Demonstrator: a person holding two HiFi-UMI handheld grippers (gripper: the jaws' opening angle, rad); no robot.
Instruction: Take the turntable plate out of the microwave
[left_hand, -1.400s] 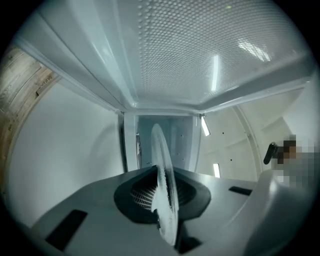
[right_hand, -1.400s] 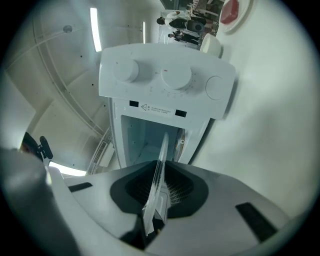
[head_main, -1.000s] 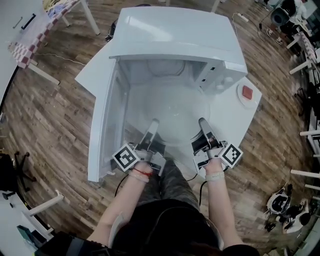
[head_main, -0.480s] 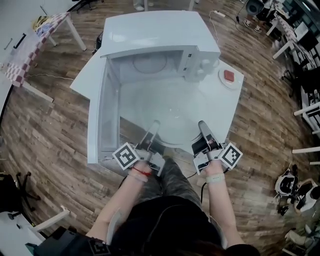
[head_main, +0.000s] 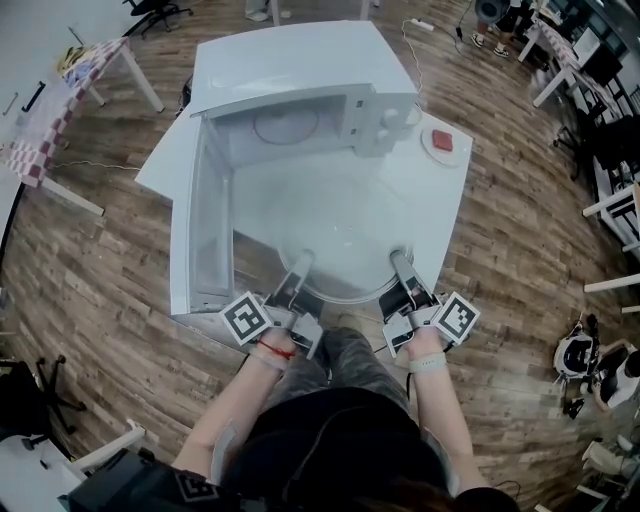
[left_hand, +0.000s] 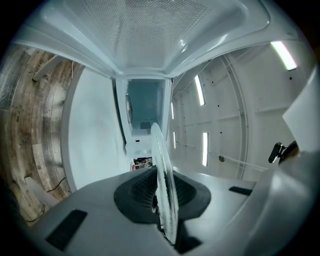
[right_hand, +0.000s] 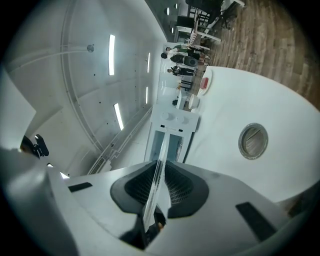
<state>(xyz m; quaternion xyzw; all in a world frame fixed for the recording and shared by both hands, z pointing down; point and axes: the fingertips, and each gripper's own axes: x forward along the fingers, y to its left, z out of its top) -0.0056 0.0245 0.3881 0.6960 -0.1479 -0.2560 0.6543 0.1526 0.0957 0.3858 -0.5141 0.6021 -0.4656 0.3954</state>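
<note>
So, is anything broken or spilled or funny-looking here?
No, nothing stands out. The plate looks whole, with no crack or spill that shows. The left claw and the right claw each grip its near edge. The microwave has its door wide open, which fits the job.

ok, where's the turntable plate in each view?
Head view: turntable plate at centre, in front of the microwave.
Left gripper view: lower centre, edge-on, clamped in the left tool.
Right gripper view: lower centre, edge-on, clamped in the right tool.
Shared landmark: the open microwave, beyond the plate in all three.
</note>
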